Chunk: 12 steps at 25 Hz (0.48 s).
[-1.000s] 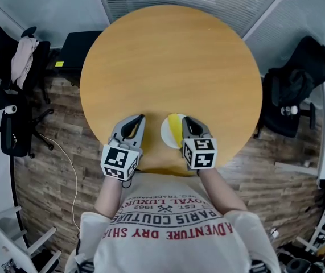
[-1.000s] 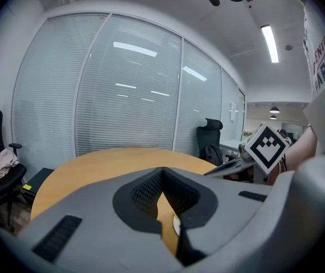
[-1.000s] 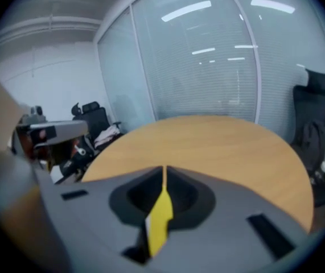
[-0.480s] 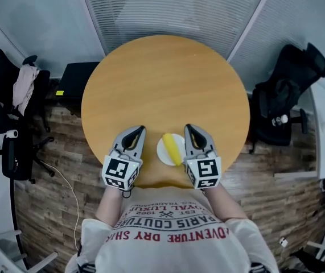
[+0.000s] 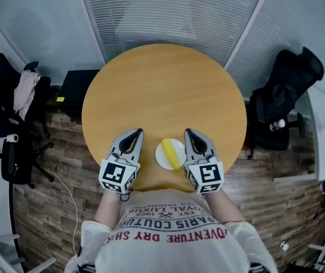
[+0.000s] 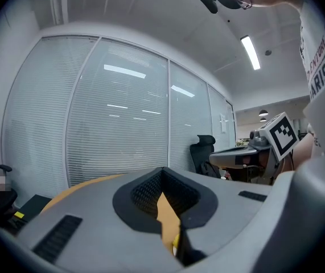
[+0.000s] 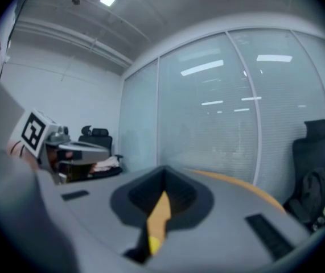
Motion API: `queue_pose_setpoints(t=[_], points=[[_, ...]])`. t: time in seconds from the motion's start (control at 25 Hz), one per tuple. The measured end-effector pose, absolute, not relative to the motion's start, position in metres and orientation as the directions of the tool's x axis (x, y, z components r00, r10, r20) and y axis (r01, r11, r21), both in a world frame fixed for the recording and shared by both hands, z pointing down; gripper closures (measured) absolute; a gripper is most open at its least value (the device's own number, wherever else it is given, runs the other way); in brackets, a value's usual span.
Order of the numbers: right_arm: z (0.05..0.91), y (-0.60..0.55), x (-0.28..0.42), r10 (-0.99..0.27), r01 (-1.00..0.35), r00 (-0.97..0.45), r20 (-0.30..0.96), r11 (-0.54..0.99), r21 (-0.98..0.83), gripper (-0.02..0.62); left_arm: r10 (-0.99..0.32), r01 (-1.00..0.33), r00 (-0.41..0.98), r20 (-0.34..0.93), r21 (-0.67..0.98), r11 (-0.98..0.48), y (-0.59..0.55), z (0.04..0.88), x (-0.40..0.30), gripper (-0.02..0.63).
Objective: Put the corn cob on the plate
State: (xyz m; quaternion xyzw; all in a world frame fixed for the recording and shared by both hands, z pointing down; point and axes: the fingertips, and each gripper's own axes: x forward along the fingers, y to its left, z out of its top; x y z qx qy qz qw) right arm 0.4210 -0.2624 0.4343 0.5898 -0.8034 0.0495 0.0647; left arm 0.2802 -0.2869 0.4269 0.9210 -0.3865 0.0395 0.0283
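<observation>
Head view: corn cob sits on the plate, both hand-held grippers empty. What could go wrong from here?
1. The small white round plate sits close to the near edge of the round wooden table, between the left hand-held gripper and the right hand-held gripper; a stray sweep could knock it off.
2. The yellow corn cob lies toward the plate's right rim and might roll off.

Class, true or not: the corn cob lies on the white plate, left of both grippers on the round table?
No: the head view shows the white plate between the left gripper and right gripper; the corn cob does lie on it.
</observation>
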Motion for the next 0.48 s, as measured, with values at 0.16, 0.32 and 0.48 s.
queue_pose_setpoints(t=[0.16, 0.32, 0.48], points=[[0.435, -0.263, 0.424, -0.942, -0.956, -0.291, 0.165, 0.293, -0.015, 0.568, -0.706, -0.71, 0.702, 0.093, 0.015, -0.704, -0.283, 0.425, 0.283, 0.574], [0.431, -0.259, 0.426, -0.946, -0.957, -0.29, 0.143, 0.286, -0.048, 0.568, -0.7, -0.704, 0.708, 0.092, 0.01, -0.71, -0.278, 0.424, 0.287, 0.574], [0.426, -0.255, 0.424, -0.95, -0.959, -0.285, 0.125, 0.28, -0.052, 0.568, -0.697, -0.7, 0.712, 0.083, 0.007, -0.714, -0.275, 0.42, 0.286, 0.573]])
